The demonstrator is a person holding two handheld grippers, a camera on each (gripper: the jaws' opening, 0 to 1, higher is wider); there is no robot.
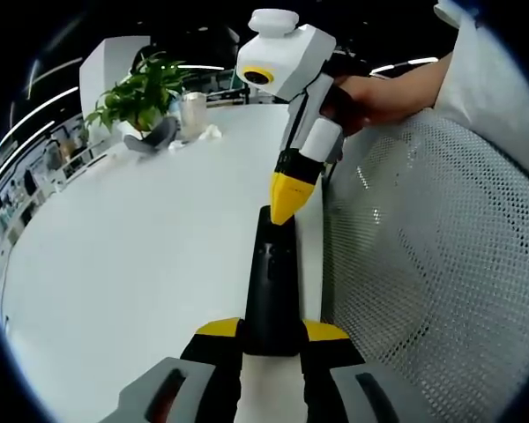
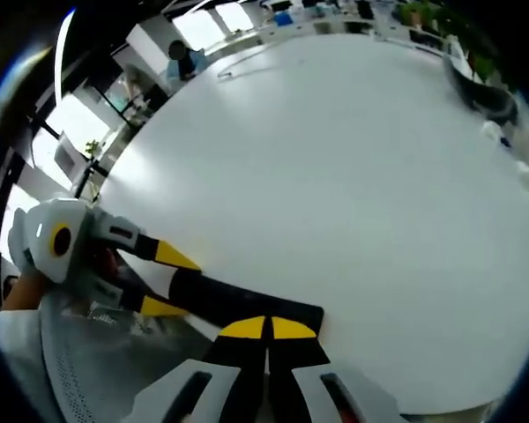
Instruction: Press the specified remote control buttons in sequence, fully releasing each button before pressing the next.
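1. A large white table (image 1: 115, 264) spans the left and centre of the left gripper view. A white mesh chair back (image 1: 423, 264) covers the right side.
2. A green potted plant (image 1: 137, 92) stands at the upper left of that view, far across the table, with a pale cup (image 1: 194, 115) just beside it.
3. The black remote control (image 1: 271, 282) lies lengthwise at the lower centre, near the table edge. The left gripper (image 1: 271, 339) is clamped around its near end, with 1 yellow tip on each side.
4. The right gripper (image 1: 286, 201) comes down from the upper centre, held by a hand (image 1: 370, 92). Its 2 yellow tips are closed together into 1 point, grasping nothing, and touch the remote's far end.
5. In the right gripper view, its own closed tips (image 2: 266, 330) meet the remote at the lower centre.
6. Judgement: a button press appears to be in hand. The next move calls for lifting fully clear before the next button.
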